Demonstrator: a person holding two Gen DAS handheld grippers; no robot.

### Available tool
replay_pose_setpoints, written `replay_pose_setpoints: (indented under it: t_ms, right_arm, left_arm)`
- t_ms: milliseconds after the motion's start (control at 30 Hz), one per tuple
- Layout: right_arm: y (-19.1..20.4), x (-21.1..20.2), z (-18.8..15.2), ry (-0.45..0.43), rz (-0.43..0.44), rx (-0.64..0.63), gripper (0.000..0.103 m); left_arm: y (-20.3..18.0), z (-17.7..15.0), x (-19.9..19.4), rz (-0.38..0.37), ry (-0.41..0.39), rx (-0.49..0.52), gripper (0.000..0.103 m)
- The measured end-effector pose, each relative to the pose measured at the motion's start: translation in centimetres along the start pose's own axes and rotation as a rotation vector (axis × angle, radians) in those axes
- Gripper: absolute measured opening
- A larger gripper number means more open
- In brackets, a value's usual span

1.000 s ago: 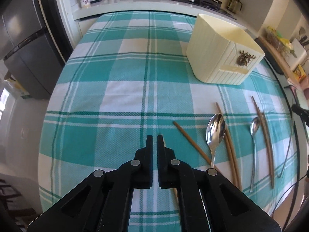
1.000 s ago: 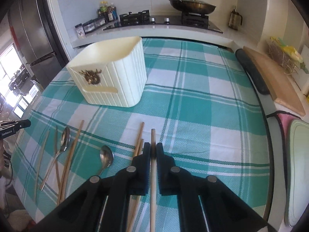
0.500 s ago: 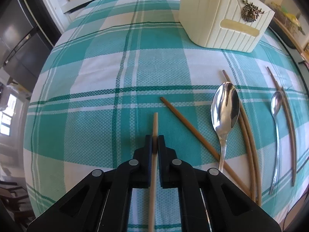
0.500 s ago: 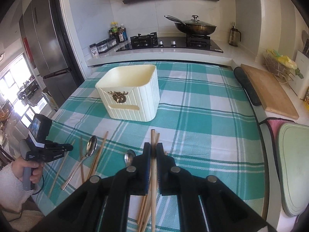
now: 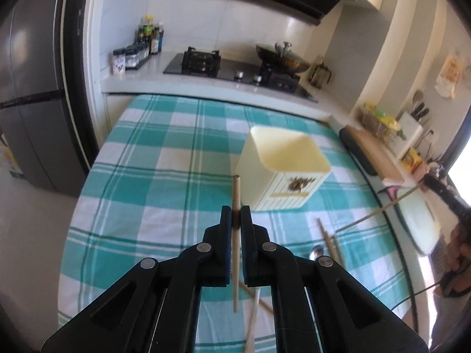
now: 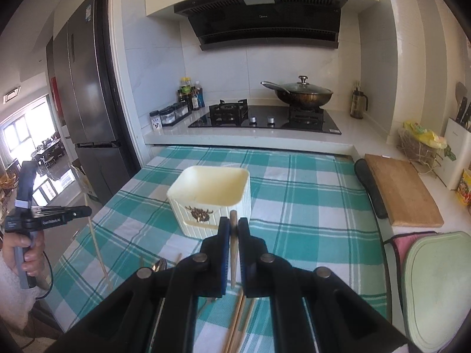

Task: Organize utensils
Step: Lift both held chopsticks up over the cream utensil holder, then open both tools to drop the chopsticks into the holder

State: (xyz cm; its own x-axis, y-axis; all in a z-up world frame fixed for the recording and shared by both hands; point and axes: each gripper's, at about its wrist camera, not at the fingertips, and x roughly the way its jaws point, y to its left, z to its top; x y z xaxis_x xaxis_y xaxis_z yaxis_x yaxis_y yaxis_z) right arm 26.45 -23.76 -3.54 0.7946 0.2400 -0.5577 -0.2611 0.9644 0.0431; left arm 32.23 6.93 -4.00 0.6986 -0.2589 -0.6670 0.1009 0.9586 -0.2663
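Both grippers clamped on chopsticks

We see the cloth-covered tabletop bare to the right of the bin and behind it, up to the stove ledge. The bin's mouth lies open, with nothing across it. Left of the bin, wide bare cloth runs to the edge in the left wrist view. Loose chopsticks and a spoon clutter the near cloth (low, flat obstacles). A cutting board and a dark pad line the right edge.
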Motion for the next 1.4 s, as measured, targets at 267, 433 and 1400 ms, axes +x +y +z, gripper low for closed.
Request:
replay_pose_setpoints:
  t_ms: [267,433,1400]
  right_arm:
    - [0.5,2.1,9.4,-0.100,-0.026,-0.031,0.006]
    - [1.6,2.8,14.7,-0.216,-0.020,-0.043,0.006]
    - [1.3,19.2,8.8,0.109,-0.049,0.008,0.046]
  left_arm:
    - [-3.1,12.3,-4.2,-0.052,-0.242,0.013,0.003]
    - [-7.3,16.1,-2.0,-0.058,-0.354,0.033,0.003]
    - [-5.0,9.2,14.5,-0.012,0.011,0.025,0.056]
